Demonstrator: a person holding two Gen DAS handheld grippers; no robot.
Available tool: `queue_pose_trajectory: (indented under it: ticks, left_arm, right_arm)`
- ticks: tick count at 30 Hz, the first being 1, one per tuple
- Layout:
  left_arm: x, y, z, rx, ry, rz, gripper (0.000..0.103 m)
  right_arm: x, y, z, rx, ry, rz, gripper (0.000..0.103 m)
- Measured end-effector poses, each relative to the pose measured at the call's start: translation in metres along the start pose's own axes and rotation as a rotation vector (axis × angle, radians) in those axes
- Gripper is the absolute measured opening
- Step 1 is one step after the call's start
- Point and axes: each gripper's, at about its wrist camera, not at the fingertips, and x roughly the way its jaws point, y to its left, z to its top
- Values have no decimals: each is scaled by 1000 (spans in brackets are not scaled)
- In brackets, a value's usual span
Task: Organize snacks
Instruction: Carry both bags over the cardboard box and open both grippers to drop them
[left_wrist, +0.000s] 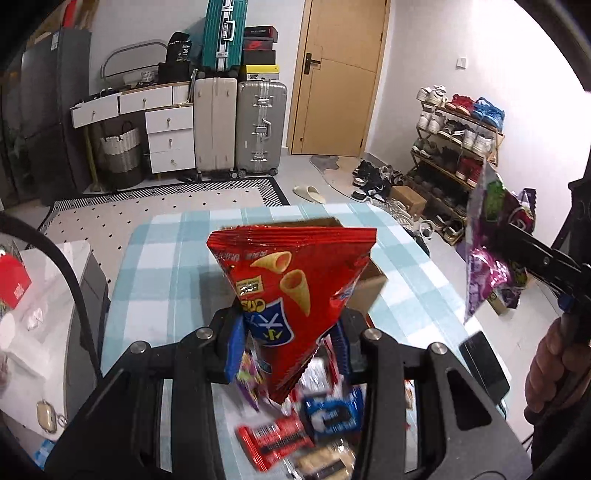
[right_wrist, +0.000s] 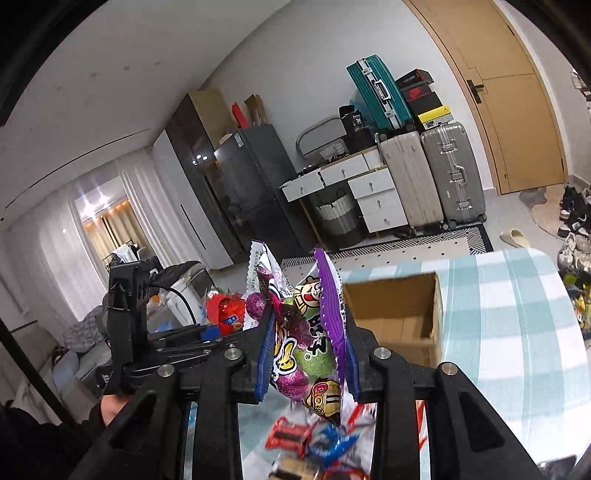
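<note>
step: carry bags to box | left gripper pinches red bag, right gripper pinches purple bag, both above pile | box far | advice: release low inside box, one by one

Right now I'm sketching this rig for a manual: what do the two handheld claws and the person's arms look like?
Both claws, left and right, are matte black frames with angular linkage bars, round silver pivot bolts and ribbed blue finger pads. A black cable loops beside the left one. In the right wrist view a dark sleeve covers the arm behind the hand on the left claw.
</note>
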Motion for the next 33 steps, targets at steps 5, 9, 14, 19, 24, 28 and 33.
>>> queue_pose_trajectory:
  ticks: [5, 9, 14, 19, 24, 28, 33]
  left_arm:
    - [20, 9, 34, -26, 15, -8, 36]
    - [39, 13, 60, -42, 41, -30, 36]
    - [79, 11, 87, -35, 72, -29, 36]
    - [129, 15, 95, -57, 128, -32, 36]
    - [173, 17, 96, -58, 174, -25, 36]
    - [207, 21, 84, -62, 214, -30, 36]
    - [240, 25, 75, -69, 252, -38, 36]
  right_arm:
    - [23, -4, 28, -34, 7, -29, 32]
    - [46, -11, 49, -47, 12, -43, 32]
    - [85, -25, 71, -46, 43, -58, 32]
    - [132, -41, 80, -53, 97, -118, 32]
    - [169, -59, 72, -66, 136, -170, 32]
    - [191, -77, 64, -58, 166, -206, 32]
    - [204, -93, 53, -68, 198, -241, 32]
